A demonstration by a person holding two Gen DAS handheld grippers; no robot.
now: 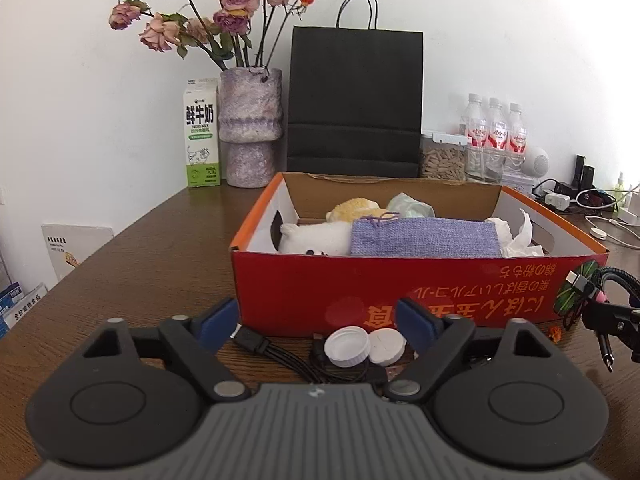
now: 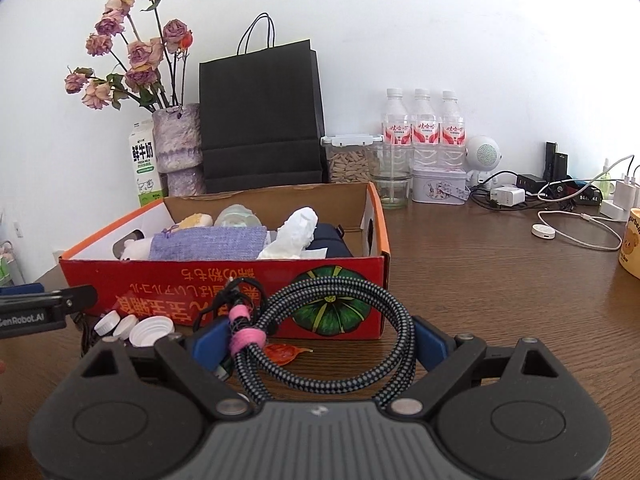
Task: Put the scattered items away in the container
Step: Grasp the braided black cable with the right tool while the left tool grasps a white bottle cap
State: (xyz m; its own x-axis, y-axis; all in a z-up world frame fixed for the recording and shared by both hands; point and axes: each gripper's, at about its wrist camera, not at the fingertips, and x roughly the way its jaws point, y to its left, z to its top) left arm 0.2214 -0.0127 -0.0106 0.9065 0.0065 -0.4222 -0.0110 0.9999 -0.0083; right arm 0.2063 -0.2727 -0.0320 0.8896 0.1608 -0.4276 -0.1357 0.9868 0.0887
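While the left gripper (image 1: 318, 326) sits low on the tabletop (image 1: 160, 248) with its fingers parted around the white caps (image 1: 362, 346) and the black multi-plug cable (image 1: 276, 350), I'd judge the step in hand is picking these up. Nothing is pinched yet; the fingers stand either side of the pile, just short of the red box (image 1: 400, 292) at twelve o'clock. To do it well I'd centre on one item, close gently, then lift clear of the box's near wall before going over. The multi-plug cable's long axis runs from about ten o'clock towards four o'clock, its plug end pointing at ten.

My right gripper (image 2: 318, 340) has the coiled braided cable (image 2: 340, 320) between its fingers, which are spread wide against the coil's sides; it looks carried. The coil's loop bulges towards the box at twelve, and its pink-banded tail (image 2: 242, 328) sits at nine o'clock.
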